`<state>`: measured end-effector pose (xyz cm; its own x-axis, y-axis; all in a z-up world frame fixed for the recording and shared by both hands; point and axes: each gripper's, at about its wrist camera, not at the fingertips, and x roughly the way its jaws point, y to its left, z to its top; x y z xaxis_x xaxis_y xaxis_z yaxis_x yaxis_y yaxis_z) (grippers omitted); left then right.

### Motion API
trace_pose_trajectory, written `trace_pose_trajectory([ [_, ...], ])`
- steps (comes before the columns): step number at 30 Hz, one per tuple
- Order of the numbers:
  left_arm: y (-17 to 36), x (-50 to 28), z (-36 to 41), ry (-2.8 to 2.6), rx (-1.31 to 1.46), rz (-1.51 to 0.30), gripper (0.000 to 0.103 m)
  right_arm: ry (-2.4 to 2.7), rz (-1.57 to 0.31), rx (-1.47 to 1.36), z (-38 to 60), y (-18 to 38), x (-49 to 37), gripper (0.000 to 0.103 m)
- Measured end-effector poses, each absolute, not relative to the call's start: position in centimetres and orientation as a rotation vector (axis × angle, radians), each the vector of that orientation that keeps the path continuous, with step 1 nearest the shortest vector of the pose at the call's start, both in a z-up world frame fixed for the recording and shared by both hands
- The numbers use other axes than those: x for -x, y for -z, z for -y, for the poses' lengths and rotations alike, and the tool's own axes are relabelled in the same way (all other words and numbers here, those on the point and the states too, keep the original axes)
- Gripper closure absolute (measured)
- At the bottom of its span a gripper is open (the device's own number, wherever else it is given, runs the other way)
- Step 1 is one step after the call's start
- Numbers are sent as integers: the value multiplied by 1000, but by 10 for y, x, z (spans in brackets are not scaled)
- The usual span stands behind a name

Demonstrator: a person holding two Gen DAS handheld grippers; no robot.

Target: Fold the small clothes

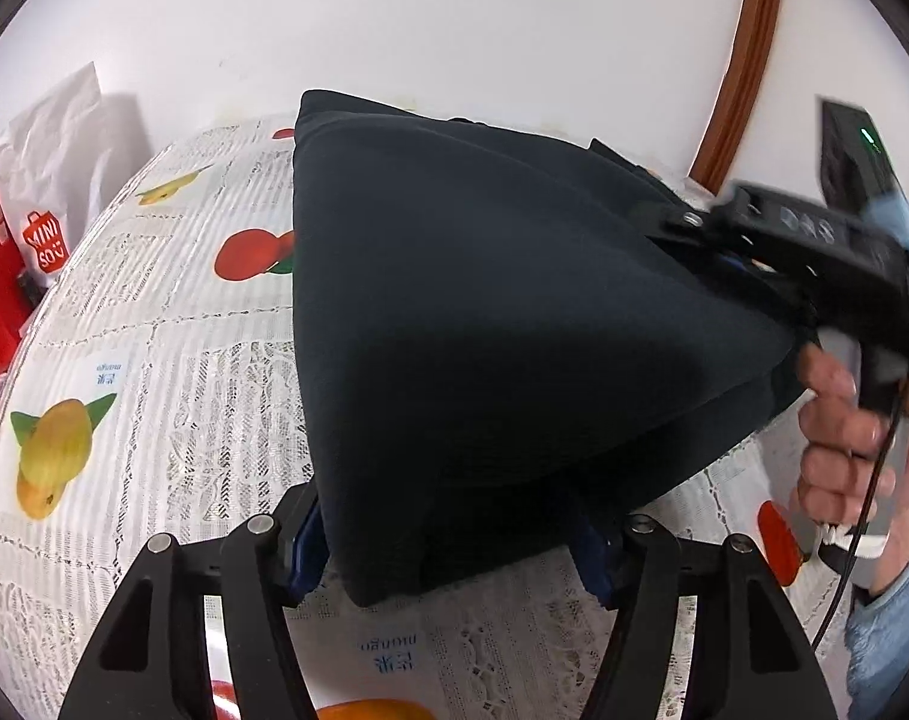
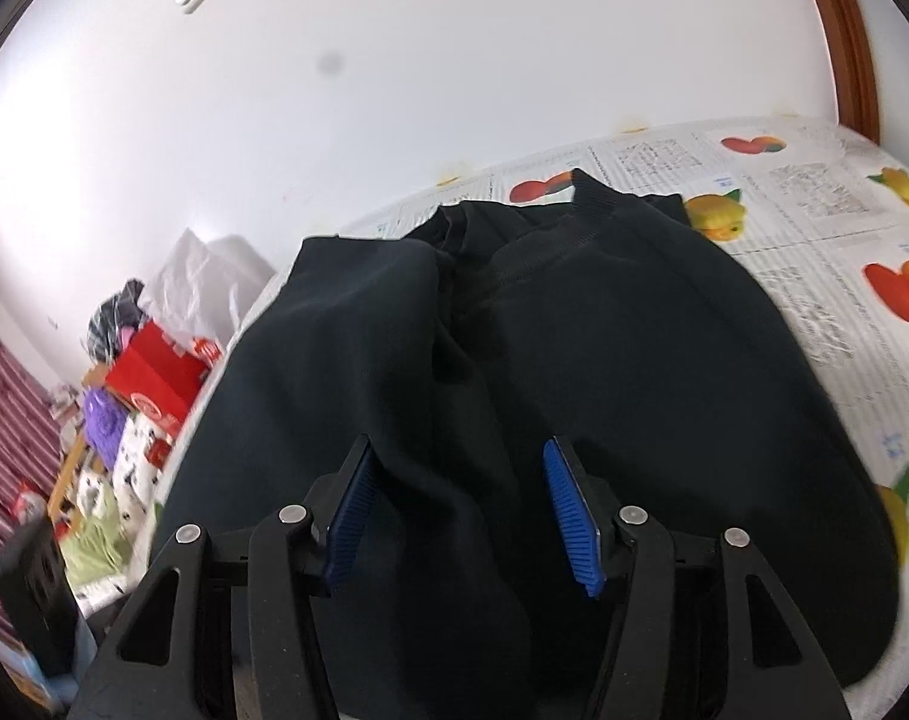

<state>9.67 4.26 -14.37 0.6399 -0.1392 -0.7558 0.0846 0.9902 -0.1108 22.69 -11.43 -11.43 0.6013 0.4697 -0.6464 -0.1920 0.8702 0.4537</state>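
Left wrist view: left gripper point(image 1: 454, 546) spread around the near corner of a dark navy garment point(image 1: 502, 312), blue pads apart from the cloth's sides; right gripper point(image 1: 748, 240) at the garment's right edge, gripped by a hand point(image 1: 844, 438), jaw state unclear here. Right wrist view: right gripper point(image 2: 460, 516) spread wide above the garment point(image 2: 634, 360), pinching nothing. Garment folded on a fruit-print tablecloth point(image 2: 814, 228), red box point(image 2: 154, 378) far left.

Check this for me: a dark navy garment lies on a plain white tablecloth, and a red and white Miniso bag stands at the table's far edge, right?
Not quite. The tablecloth is not plain: the left wrist view shows a lace pattern printed with fruit. The rest holds: the dark navy garment lies on it, and the Miniso bag stands at the far edge.
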Motion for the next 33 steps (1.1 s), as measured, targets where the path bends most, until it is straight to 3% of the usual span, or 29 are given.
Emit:
trace_pose_trajectory([
  [1, 144, -97, -42, 124, 62, -868, 38, -399, -858, -354, 109, 116, -231, 55],
  [4, 145, -97, -44, 124, 72, -868, 38, -392, -860, -268, 92, 113, -239, 88],
  [5, 144, -97, -45, 123, 75, -867, 38, -395, -844, -250, 91, 108, -238, 92],
  [11, 144, -98, -43, 119, 68, -868, 37, -338, -636, -216, 136, 55, -213, 94],
  [16, 144, -96, -42, 123, 61, -865, 38, -269, -724, -164, 170, 78, -208, 93],
  [18, 142, -94, -43, 150, 76, -857, 39, -279, -777, -189, 177, 95, -208, 89],
  [22, 138, -94, -34, 197, 74, -849, 39, -291, -764, -236, 183, 102, -203, 66],
  [25, 141, -105, -18, 184, 38, -871, 38, -289, -788, -273, 180, 105, -211, 65],
  [27, 142, -109, -10, 158, 6, -873, 36, -282, -800, -290, 177, 105, -218, 68],
  [29, 144, -108, -6, 133, -18, -869, 33, -290, -799, -294, 174, 101, -221, 87],
  [33, 147, -108, -6, 120, 5, -873, 33, -343, -684, -185, 171, 74, -210, 93],
])
